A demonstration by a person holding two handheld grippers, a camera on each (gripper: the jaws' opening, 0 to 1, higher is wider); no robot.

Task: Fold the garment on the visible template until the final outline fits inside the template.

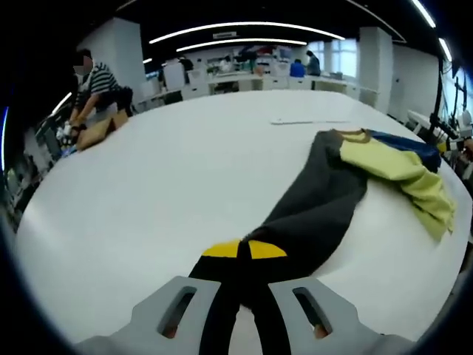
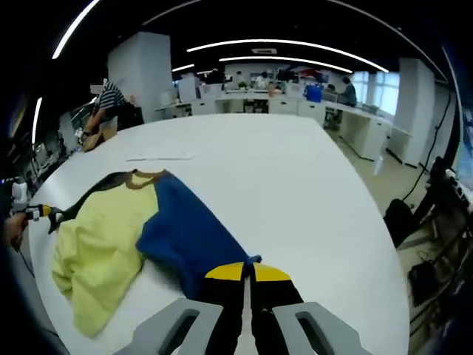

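- The garment (image 1: 334, 188) lies on the white table (image 1: 185, 192) as a long strip, its long axis running from my left tool (image 1: 244, 255) away toward the far right in the left gripper view, with the brown neckline (image 1: 353, 135) at the far end
- In the right gripper view the same garment (image 2: 140, 229) runs from my right tool (image 2: 247, 275) back toward the left, neckline (image 2: 140, 177) again at the far end
- Left tool: yellow-tipped jaws drawn together on the dark grey sleeve (image 1: 310, 214), which stretches up from the tips toward the body of the garment
- Right tool: jaws pressed together on the edge of the blue sleeve (image 2: 188, 237), whose corner sits right at the yellow tips
- The left gripper view gives me the grey sleeve at full length, with the yellow panel (image 1: 403, 174) and a sliver of blue (image 1: 406, 144) bunched beyond it near the table's right edge
- The right gripper view gives me the blue sleeve broad and the yellow panel (image 2: 100, 248) crumpled and folded over itself at the near left; at the far left edge my other tool (image 2: 46, 212) shows, yellow-tipped, at the grey end
- A thin pale strip (image 1: 307, 121) lies flat on the table beyond the neckline
- A person in a striped top (image 1: 94, 81) bends over at the table's far side
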